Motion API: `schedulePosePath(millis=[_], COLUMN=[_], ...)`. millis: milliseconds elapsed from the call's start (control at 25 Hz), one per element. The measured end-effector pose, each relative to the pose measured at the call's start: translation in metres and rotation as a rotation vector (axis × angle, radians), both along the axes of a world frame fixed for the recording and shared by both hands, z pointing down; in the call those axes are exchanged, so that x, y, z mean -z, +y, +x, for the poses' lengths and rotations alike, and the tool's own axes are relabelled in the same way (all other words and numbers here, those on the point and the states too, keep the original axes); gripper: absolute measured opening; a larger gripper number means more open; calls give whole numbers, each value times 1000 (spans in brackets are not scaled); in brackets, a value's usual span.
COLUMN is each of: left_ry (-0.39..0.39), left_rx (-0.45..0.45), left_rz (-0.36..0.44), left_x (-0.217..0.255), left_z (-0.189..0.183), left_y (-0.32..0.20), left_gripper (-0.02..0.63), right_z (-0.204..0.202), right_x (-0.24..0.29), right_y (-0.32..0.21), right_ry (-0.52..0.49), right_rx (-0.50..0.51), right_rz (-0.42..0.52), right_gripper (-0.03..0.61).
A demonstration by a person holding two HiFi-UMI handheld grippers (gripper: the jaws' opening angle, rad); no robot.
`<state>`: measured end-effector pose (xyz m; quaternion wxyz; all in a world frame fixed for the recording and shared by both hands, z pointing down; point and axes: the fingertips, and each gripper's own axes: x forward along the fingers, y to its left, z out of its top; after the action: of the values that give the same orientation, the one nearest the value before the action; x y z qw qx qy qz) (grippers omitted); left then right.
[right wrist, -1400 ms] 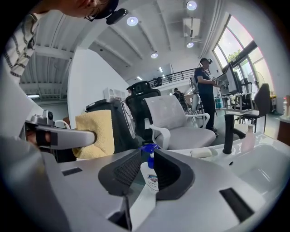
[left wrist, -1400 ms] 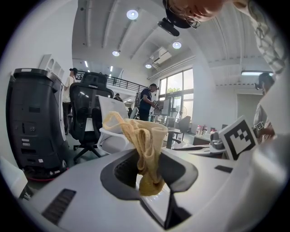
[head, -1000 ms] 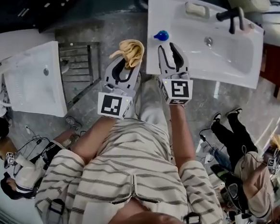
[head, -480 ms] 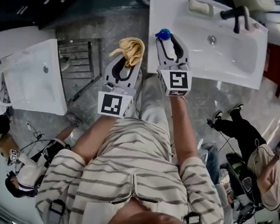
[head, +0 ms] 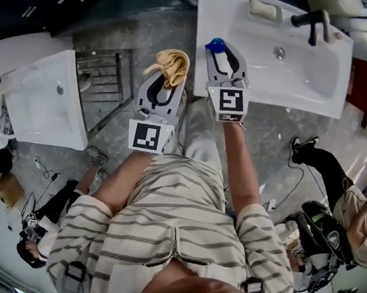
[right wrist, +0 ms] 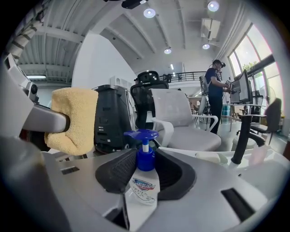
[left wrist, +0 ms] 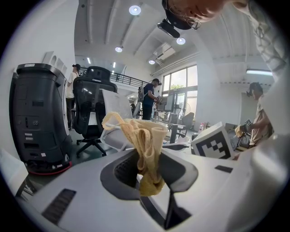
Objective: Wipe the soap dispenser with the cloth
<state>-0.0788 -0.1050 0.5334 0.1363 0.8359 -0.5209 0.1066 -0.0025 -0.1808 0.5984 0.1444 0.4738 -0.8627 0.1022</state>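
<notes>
The soap dispenser (head: 215, 45), a clear bottle with a blue pump, stands at the near left corner of the white sink (head: 303, 76). My right gripper (head: 224, 52) has its jaws round it; they are closing, and in the right gripper view both pads touch the sides of the bottle (right wrist: 145, 179) below its blue collar. My left gripper (head: 169, 72) hangs to the left, off the sink, shut on a bunched yellow cloth (head: 171, 64). In the left gripper view the cloth (left wrist: 146, 138) sticks up out of the jaws. The right gripper view shows the cloth (right wrist: 72, 120) at far left.
A black faucet (head: 309, 21) and a soap bar (head: 264, 10) sit at the sink's far edge. Another white basin (head: 41, 106) stands at left beside a metal rack (head: 103, 86). People sit on the floor at right and lower left.
My right gripper moved forward and left along the sink edge until its jaws came round the dispenser. The left gripper with the cloth stayed where it was.
</notes>
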Motion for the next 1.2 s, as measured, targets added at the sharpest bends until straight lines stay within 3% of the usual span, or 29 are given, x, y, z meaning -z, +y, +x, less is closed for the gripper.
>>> schedulePosePath(millis=[360, 680, 1200], left_ry=[5, 6, 13], left_rx=[-15, -14, -113], left_rz=[9, 32, 72], left_x=[8, 20, 57], left_z=[3, 3, 25], left_y=[-1, 0, 16], left_gripper=[110, 110, 110], right_z=[9, 19, 25], right_x=[10, 45, 104], right_y=[1, 7, 33], right_ry=[-36, -43, -69], right_rx=[-48, -47, -29], right_rz=[-35, -1, 38], right_gripper=[121, 121, 121])
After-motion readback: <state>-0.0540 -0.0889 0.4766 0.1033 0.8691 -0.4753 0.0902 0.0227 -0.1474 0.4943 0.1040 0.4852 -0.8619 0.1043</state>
